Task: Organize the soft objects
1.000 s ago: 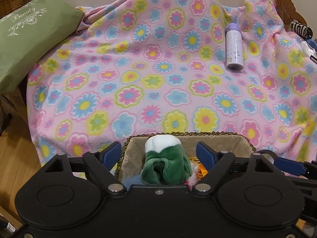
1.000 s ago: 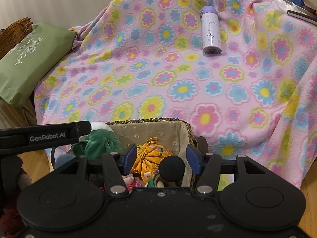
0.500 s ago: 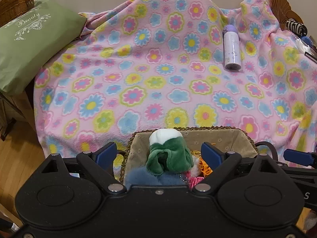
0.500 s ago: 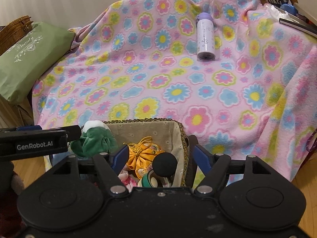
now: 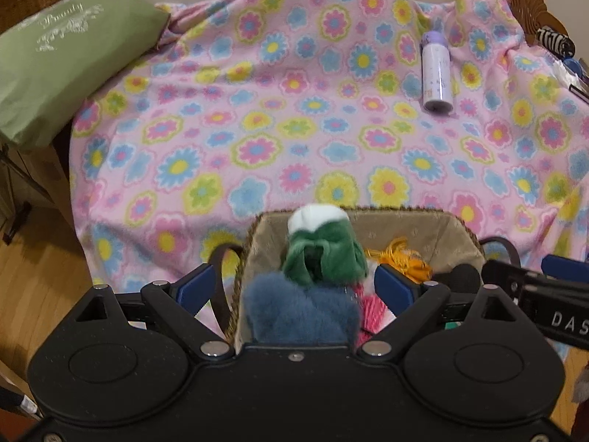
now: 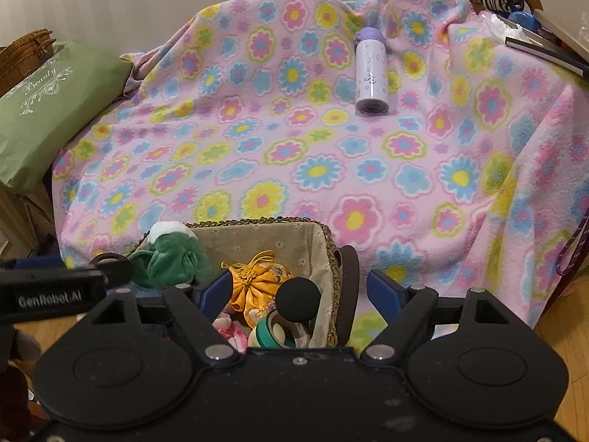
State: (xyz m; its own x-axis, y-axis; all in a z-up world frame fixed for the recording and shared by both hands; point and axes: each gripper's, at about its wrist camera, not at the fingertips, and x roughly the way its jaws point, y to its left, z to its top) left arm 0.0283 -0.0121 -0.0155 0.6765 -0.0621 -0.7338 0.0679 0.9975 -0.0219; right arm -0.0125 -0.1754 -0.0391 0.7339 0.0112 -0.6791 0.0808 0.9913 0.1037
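A woven basket with a beige lining stands against the front of the flowered blanket. In it lie a green and white plush, a blue furry toy, an orange cloth pouch, something pink and a black ball. My left gripper is open above the basket's left part, with the green plush and blue toy between its fingers, untouched by them. My right gripper is open over the basket's right wall.
A pink flowered blanket covers a couch. A lilac bottle lies on it at the back right. A green pillow sits left. Books and a striped item are far right. Wooden floor shows below.
Both grippers have pulled back and up from the basket, so more of its contents show. The blue furry toy has come into the left wrist view. Nothing was taken hold of.
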